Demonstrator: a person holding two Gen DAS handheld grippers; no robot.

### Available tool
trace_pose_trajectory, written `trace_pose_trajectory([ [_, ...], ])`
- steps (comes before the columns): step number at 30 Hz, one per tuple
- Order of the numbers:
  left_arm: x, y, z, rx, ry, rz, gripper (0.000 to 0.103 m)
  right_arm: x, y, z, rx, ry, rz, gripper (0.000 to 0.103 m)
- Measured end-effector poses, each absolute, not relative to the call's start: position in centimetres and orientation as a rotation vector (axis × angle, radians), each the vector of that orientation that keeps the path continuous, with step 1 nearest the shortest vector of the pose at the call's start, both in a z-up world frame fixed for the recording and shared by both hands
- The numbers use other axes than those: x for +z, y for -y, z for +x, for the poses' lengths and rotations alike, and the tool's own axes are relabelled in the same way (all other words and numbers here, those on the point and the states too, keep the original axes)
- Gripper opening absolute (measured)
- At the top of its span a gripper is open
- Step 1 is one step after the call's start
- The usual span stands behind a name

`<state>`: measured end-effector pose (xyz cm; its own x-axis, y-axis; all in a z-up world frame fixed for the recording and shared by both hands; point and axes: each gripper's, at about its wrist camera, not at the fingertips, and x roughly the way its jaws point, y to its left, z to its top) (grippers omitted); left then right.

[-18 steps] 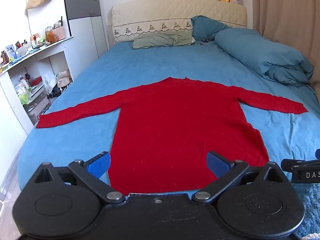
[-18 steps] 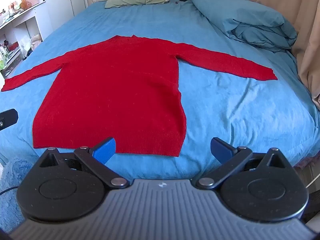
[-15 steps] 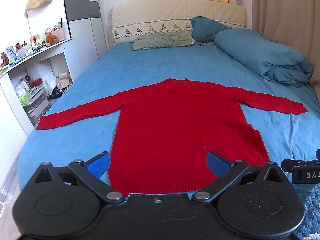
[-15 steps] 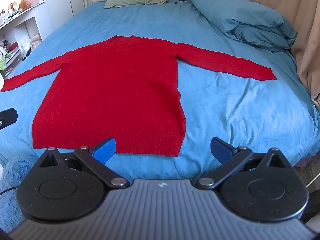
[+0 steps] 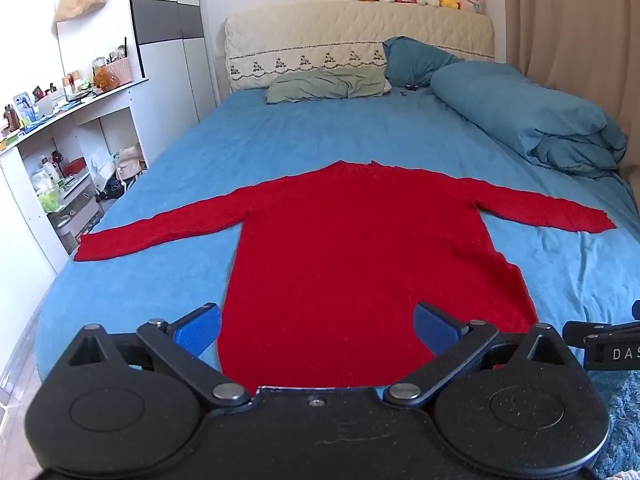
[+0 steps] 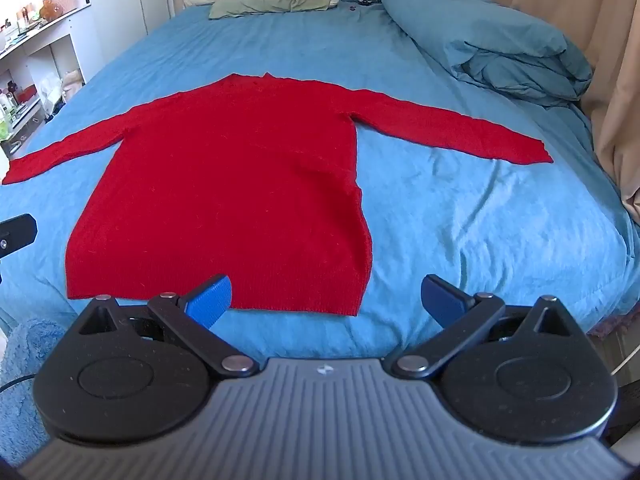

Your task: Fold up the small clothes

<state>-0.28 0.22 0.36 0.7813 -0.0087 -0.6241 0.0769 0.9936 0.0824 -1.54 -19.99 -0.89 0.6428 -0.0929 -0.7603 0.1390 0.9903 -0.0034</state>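
Sweater (image 5: 360, 256), red knit, lies flat and face-down or face-up (cannot tell which) across the centre of the frame on the blue bed (image 5: 320, 136). Both sleeves are spread outward: one sleeve (image 5: 160, 228) reaches toward the left edge of the left wrist view, the other sleeve (image 6: 452, 128) extends to the right in the right wrist view. The hem (image 6: 280, 300) runs along the lower part of the frame, near the foot edge of the bed.

Step in hand, as judged: no fold is made yet; the garment is laid out and the approach to the first fold is under way. The next move calls for a grasp at a sleeve end or at a hem corner, with each gripper lowered to the fabric and closed on a thin layer of knit without bunching the sheet below.

Left gripper (image 5: 316, 326) is spread wide, holds nothing, and hovers over the hem area in the lower centre. Right gripper (image 6: 328, 296) is likewise spread wide and empty, positioned above the lower right corner of the hem. Neither gripper appears to touch the fabric.
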Motion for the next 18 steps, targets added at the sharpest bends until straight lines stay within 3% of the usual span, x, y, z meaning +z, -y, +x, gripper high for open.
trace_pose_trajectory([
  [18,0.5,0.1,-0.3,-0.046,-0.666,0.111,0.103,-1.0,19.3,-1.7,-0.135,-0.860,0.053,0.103],
])
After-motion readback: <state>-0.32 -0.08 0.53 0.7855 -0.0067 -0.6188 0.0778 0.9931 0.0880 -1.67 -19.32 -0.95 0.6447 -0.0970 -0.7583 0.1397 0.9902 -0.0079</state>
